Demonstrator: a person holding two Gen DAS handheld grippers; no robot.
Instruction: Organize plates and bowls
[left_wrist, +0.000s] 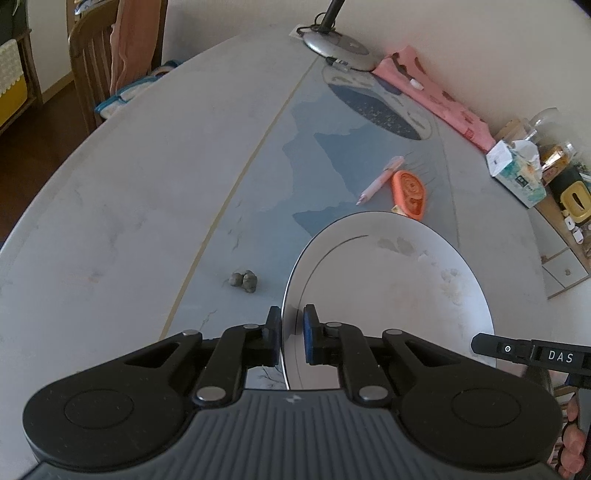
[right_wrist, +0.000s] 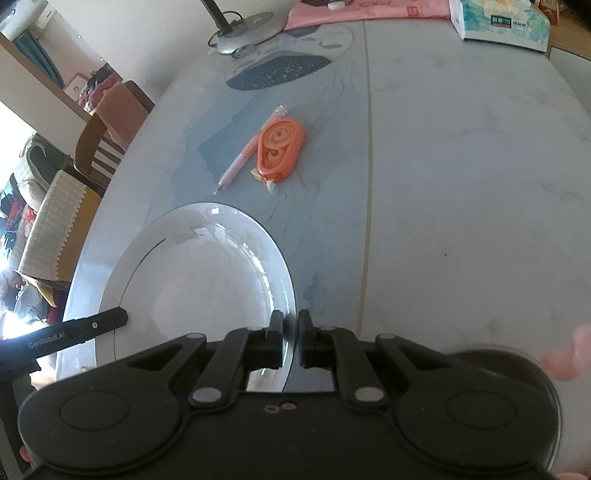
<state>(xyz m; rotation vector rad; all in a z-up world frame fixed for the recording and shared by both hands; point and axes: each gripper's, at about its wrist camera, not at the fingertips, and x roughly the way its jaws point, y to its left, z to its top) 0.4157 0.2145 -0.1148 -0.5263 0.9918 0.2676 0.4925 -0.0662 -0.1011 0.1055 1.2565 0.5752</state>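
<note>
right gripper (left_wrist: 532, 354): white letters "DAS" on its finger | left gripper (right_wrist: 66, 334): "GenRobot.AI" along its finger | tissue box (right_wrist: 498, 22): printed label, too small to read

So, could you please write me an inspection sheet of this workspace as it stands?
Surface: pale marbled table with a blue landscape-print panel.
Job's things: one white plate, gripped at opposite edges of its rim; no bowl seen.
Clutter: pink pen, orange tape dispenser, small grey lump, pink cloth, tissue box, lamp base.
Grippers: left gripper shut on the plate's left rim; right gripper shut on its right rim.
Cables: a cable at the lamp base.
Surroundings: wooden chair beside the table, wall behind, cluttered side shelf.
</note>
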